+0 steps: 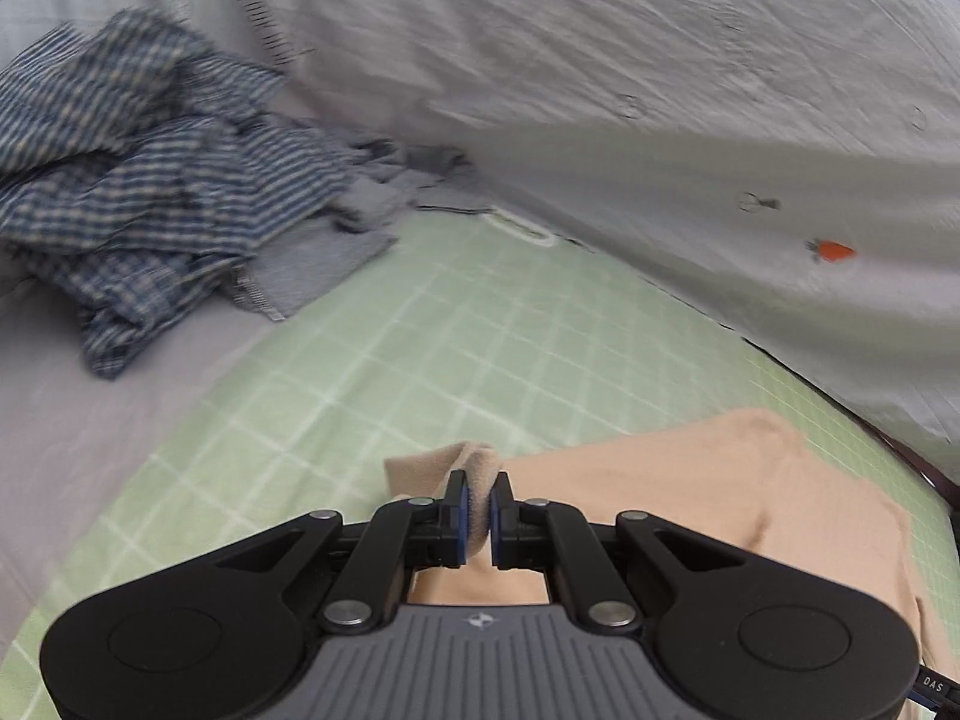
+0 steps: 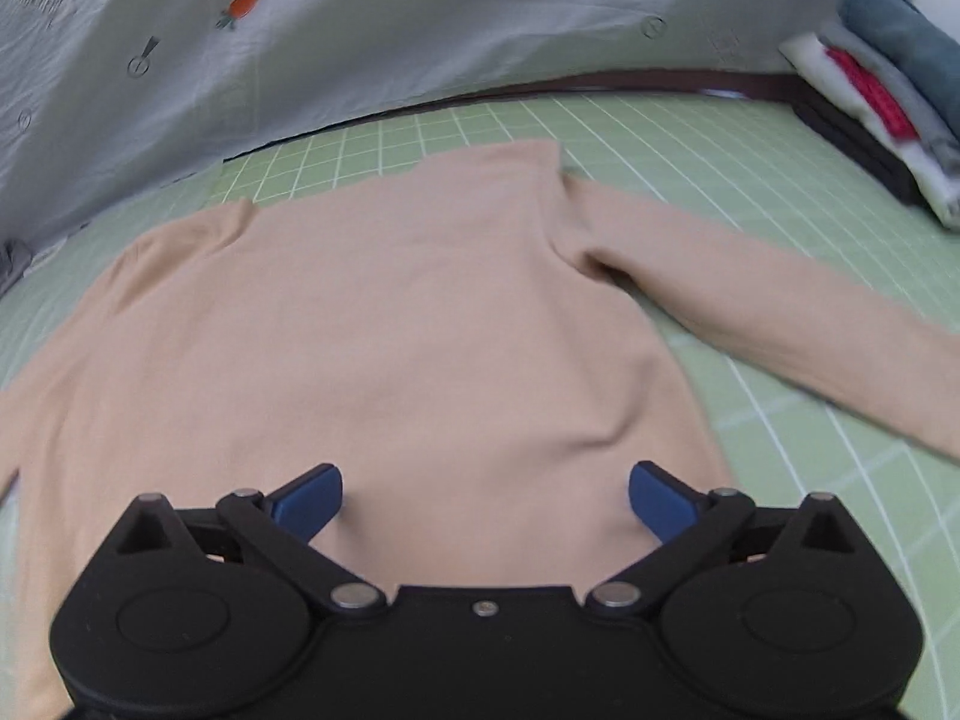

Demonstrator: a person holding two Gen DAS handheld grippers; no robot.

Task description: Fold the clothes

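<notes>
A green gridded mat (image 2: 690,138) covers the desk, with a peach sweater (image 2: 390,324) spread flat just ahead of the right gripper (image 2: 486,501). Folded clothes (image 2: 888,102) are stacked far right of it; a crumpled blue checked garment (image 1: 150,192) lies ahead-left of the left gripper (image 1: 478,510).

A home laundry-folding spot is showing here: a green grid mat (image 2: 690,138) is covering the counter, a carrot-print sheet (image 1: 660,60) is hanging along the far side, crumpled plaid clothes (image 1: 138,192) are lying far left, and folded garments (image 2: 888,96) are sitting stacked far right.
</notes>
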